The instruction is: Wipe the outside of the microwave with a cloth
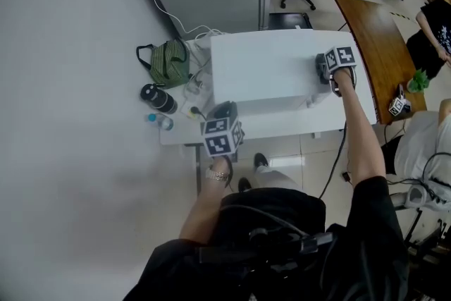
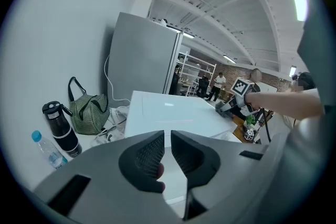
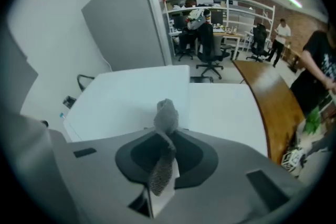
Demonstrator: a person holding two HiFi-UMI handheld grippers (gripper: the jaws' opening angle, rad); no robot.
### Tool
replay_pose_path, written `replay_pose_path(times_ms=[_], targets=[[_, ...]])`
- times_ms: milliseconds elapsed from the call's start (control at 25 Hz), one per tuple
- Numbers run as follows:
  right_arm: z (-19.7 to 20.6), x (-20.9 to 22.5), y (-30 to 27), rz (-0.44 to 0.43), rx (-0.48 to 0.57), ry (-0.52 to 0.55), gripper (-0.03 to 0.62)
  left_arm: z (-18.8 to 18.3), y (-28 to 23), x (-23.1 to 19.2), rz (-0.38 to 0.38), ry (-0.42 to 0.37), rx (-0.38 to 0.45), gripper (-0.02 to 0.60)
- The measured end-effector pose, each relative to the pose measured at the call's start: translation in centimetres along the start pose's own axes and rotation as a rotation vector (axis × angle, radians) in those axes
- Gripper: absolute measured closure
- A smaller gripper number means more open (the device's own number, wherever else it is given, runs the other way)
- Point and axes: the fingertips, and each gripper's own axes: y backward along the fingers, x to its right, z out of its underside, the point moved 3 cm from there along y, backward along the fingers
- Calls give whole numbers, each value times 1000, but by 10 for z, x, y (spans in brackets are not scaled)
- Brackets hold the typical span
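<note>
A striped bag (image 1: 169, 61) and a black flask (image 1: 158, 98) sit at the desk's (image 1: 282, 127) left end. The left claw (image 2: 168, 139), slightly spread and empty, hovers at the white microwave's (image 1: 264, 70) front-left corner. The right claw (image 3: 167, 136) pinches the grey cloth (image 3: 167, 115) at the microwave's top right edge.

cloth (image 3: 167, 115) mostly hidden between the jaws, only a grey tuft showing, distant people (image 3: 282, 34) too small to make out

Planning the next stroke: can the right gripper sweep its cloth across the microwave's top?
Probably yes: the right gripper, shut on the cloth, sits at the right end of the microwave, whose top is bare; the left gripper hangs off its front.
</note>
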Motion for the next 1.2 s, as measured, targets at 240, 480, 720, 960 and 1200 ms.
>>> replay_pose_path(times_ms=[240, 480, 720, 960, 1200], targets=[[-19, -72, 17, -60, 75, 70, 546, 4, 15, -14, -34, 6, 2, 537], [-14, -337, 0, -506, 119, 239, 546, 4, 38, -36, -91, 10, 16, 537], [23, -380, -40, -475, -44, 310, 546, 9, 52, -48, -116, 31, 30, 537], [33, -231, -23, -322, -11, 192, 545, 11, 41, -30, -66, 22, 20, 537], [65, -63, 20, -114, 28, 19, 545, 7, 24, 0, 25, -9, 11, 537]])
